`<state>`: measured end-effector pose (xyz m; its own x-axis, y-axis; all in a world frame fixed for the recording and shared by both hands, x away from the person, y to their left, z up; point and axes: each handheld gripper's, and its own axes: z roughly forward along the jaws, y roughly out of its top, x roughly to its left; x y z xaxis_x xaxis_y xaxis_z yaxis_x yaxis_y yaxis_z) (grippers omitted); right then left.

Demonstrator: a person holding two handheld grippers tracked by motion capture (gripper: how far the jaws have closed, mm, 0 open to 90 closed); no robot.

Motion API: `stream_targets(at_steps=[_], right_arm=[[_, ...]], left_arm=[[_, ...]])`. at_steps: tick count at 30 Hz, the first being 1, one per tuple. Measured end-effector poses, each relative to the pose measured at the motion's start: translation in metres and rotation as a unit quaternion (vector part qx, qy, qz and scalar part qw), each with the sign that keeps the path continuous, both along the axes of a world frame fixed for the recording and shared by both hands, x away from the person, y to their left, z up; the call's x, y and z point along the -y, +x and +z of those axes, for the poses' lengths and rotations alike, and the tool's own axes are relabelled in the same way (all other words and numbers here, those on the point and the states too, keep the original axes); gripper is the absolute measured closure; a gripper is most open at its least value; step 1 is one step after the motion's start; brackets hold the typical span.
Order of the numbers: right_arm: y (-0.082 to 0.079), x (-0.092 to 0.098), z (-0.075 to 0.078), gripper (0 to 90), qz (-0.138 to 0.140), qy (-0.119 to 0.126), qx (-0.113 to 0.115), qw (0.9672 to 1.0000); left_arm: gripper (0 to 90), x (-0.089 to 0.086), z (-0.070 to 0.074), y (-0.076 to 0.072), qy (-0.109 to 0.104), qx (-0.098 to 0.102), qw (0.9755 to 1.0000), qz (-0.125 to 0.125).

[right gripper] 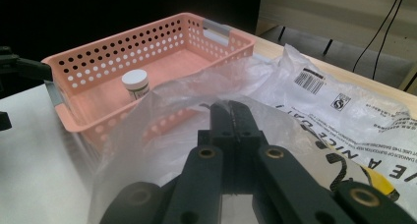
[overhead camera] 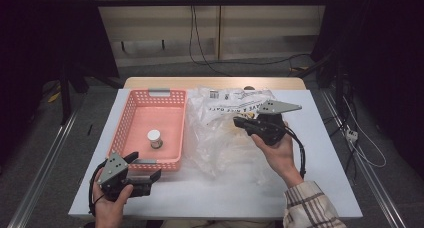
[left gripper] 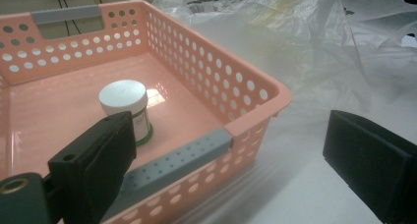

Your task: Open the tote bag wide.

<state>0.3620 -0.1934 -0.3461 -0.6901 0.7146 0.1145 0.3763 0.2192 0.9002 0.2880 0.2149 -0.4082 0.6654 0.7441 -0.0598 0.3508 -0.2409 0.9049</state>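
Observation:
A pink perforated basket sits on the left half of the white table, with a small white-lidded jar upright inside it. Right of it lies a crumpled clear plastic bag with black print. My right gripper is over the bag, pointing left, its jaws shut on a fold of the film. In the right gripper view the bag rises in a sheet from the closed tips. My left gripper stands open at the basket's near edge. Its jaws straddle the near right corner without touching the jar.
The basket has grey handles on its far rim and near rim. Bare white table lies in front of the bag. Cables trail over the floor behind and to the right of the table.

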Motion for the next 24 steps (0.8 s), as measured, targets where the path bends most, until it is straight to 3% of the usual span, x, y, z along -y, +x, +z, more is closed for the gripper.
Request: stream_targets(at_steps=[8,17,24], right_arm=[[0.001,0.003,0.001,90.0,-0.003,0.012,0.004,0.9999],[-0.001,0.006,-0.001,90.0,-0.006,0.017,0.0,0.9998],[0.002,0.007,-0.005,90.0,-0.006,0.02,-0.007,0.9998]], left_arm=[[5.7,-0.003,0.011,0.005,-0.001,0.003,1.0,0.003],[5.9,-0.004,0.024,0.026,0.018,-0.024,0.9995,-0.012],[7.3,-0.005,0.028,0.046,0.032,-0.023,0.9991,-0.016]])
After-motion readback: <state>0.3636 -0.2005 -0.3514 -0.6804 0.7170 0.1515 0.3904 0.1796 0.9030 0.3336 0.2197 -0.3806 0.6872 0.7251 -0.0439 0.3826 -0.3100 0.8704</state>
